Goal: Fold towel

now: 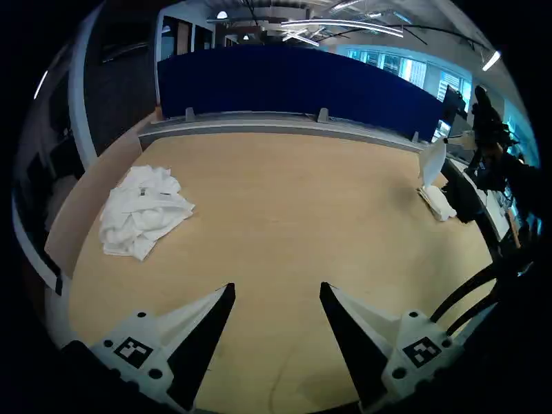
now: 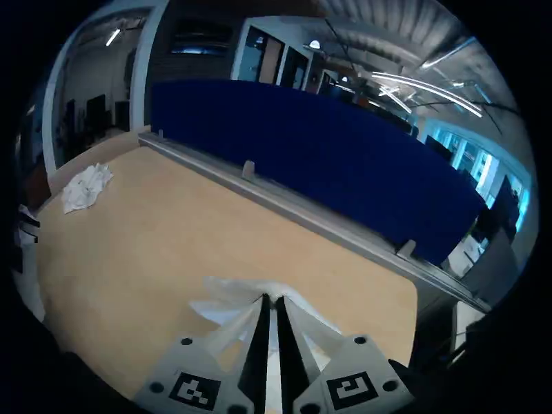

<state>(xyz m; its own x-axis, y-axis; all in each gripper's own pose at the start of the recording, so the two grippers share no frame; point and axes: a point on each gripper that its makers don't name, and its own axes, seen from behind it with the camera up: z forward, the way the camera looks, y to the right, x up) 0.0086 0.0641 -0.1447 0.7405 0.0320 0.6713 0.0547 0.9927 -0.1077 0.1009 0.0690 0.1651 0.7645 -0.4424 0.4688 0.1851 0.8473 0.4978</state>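
White cloth sits at both ends of the pale wooden table (image 1: 290, 207). On the far left we see a crumpled pile (image 1: 141, 210) lying loose, well apart from either tool. At the middle of the near edge, our left gripper (image 1: 277, 284) hovers over bare wood with its fingers spread wide and nothing between them. Behind the table runs a blue divider (image 1: 297, 86).

At the far right edge the towel (image 1: 432, 162) hangs lifted, its lower part bunched on the tabletop. In the right gripper view, our right gripper (image 2: 271, 298) has its fingers pressed almost together on a bunch of that towel, with cloth spilling out on both sides of the tips.

We judge the main risk to be that pinch. It seems to hold a gathered bunch, and we cannot tell whether a true corner is inside it. If not, any fold made from here would likely come out skewed. A quick lift could also pull the cloth free. Since the towel sits right at the table's right edge, a dropped towel might slide off. With the left gripper so far away, the towel hangs from one point and may twist before a second corner is caught.
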